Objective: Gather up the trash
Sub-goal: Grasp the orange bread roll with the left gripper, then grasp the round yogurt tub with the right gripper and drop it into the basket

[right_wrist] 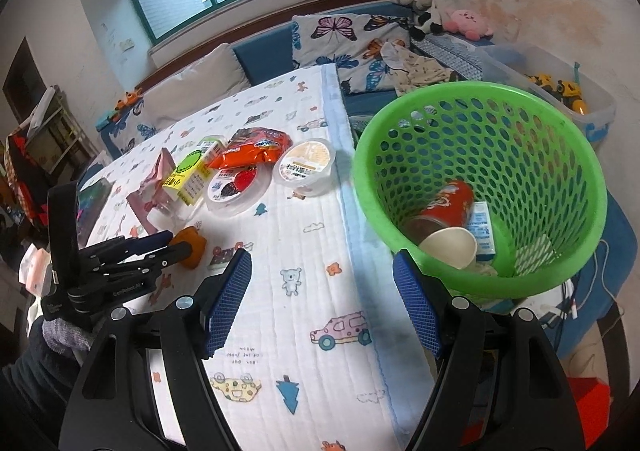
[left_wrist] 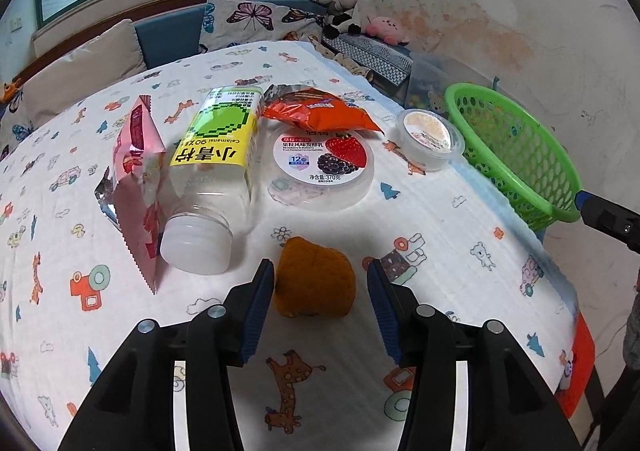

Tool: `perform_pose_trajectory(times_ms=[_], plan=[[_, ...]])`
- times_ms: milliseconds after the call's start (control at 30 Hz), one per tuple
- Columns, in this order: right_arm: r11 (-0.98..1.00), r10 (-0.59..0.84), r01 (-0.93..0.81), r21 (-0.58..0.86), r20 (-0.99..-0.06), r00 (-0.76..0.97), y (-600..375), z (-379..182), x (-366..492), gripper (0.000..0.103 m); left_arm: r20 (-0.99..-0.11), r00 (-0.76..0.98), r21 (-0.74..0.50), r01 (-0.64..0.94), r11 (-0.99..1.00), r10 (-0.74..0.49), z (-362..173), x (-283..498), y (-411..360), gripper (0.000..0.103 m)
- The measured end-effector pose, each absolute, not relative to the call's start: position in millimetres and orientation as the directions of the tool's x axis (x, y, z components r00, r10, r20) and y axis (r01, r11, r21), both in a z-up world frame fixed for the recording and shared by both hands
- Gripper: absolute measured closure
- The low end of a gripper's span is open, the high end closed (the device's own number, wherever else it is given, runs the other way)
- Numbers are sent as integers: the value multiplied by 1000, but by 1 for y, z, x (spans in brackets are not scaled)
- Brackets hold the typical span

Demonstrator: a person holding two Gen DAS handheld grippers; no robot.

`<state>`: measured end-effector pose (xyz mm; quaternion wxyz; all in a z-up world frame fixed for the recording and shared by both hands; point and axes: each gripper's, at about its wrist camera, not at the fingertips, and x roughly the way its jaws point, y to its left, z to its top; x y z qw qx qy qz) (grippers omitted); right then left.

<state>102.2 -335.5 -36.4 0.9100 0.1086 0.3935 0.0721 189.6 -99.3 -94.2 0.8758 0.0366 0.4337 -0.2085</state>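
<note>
Blue-padded fingers (left_wrist: 256,315) of the left gripper (left_wrist: 320,271) stand apart on either side of an orange-brown lump (left_wrist: 314,279), which lies on the printed tablecloth (left_wrist: 440,211); I see a clear gap at the right pad, while the left pad sits just beside the lump's edge, so I judge it framed but not yet clamped. Beyond the fingertips lie the remaining items: a clear bottle (left_wrist: 208,179) and a pink wrapper (left_wrist: 138,179) ahead to the left, a flat yoghurt tub (left_wrist: 320,167) and an orange packet (left_wrist: 320,111) straight ahead, and a small lidded cup (left_wrist: 430,139) ahead to the right. My right gripper (right_wrist: 322,271) is open and empty, with bare cloth between its fingers and the green basket (right_wrist: 480,187) just past its right fingertip; a red cup and a paper cup already lie inside. For the step in hand, I would centre the lump between both pads, lower until the pad faces cover its sides, then close slowly, since it looks soft and may deform or roll. Lift straight up before swinging toward the basket, keeping clear of the bottle cap just beside the left finger.
</note>
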Motion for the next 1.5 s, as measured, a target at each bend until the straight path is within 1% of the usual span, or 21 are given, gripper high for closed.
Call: perform_pose_trajectory(times_ms=[133,200,333,433,700,867,1267,1500], plan=[[967,219,-54,250,-703,677,-332,-37,105,30,-772,550,-91,399,913,-317,-96,188,-102,60],[968,218,-57,245,-705,675,-331,-37,108,30,-769,561,-75,398,914,-307,-96,187,-102,65],[969,219,-67,237,-709,670,-326,-39,117,30,-766,559,-85,400,913,-316,-95,185,-100,73],[971,221,-79,227,-710,669,-321,-38,126,30,-758,563,-99,400,911,-330,-91,181,-97,76],[976,219,-135,172,-720,658,-301,-42,165,30,-729,580,-143,391,909,-364,-72,169,-82,77],[977,206,-177,120,-747,632,-291,-51,195,30,-714,590,-158,389,907,-377,-62,161,-73,77],[971,145,-237,4,-802,580,-280,-70,246,30,-704,586,-191,388,902,-401,-58,158,-64,77],[967,137,-256,-10,-825,548,-279,-80,259,30,-705,580,-200,391,898,-409,-58,160,-64,77]])
